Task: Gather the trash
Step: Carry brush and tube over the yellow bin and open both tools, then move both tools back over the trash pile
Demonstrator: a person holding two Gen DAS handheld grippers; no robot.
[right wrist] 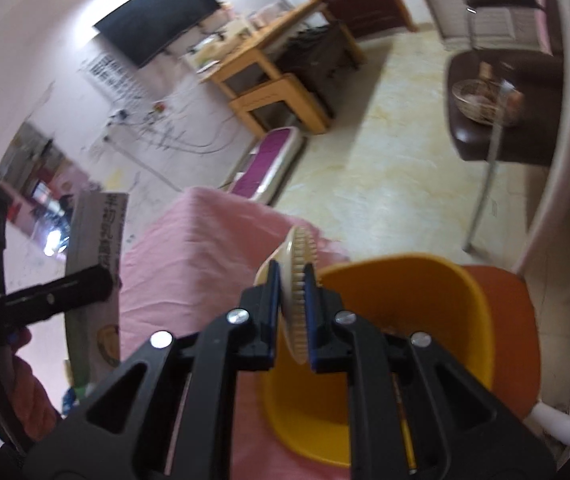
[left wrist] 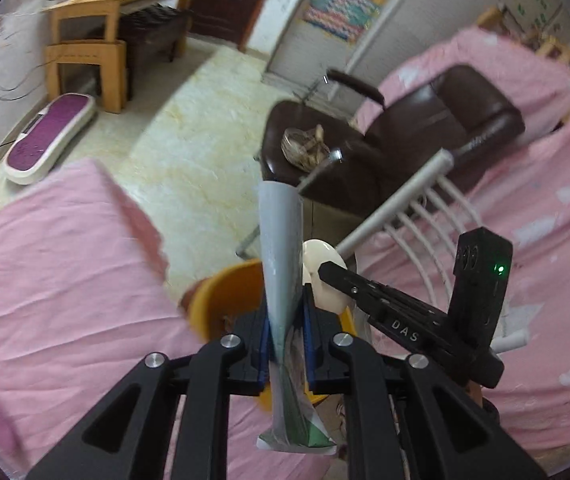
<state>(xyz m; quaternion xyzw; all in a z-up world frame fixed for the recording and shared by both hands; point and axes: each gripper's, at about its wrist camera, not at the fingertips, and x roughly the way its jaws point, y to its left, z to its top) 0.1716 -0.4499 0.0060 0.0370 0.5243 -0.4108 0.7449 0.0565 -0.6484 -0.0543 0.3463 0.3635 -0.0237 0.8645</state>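
Over the pink bed (left wrist: 65, 280), a wrapper (left wrist: 281, 264) is clamped in the left gripper (left wrist: 285, 340), a brush (right wrist: 299, 300) in the right gripper (right wrist: 293, 320); release above the yellow bin (right wrist: 425, 320) is likely called for next.

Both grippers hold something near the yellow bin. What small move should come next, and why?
Probably move the left gripper a little forward over the yellow bin and open it. Its jaws are shut on a flattened wrapper, and the bin's opening lies just ahead. The right gripper, gripping a brush, already hangs at the rim.
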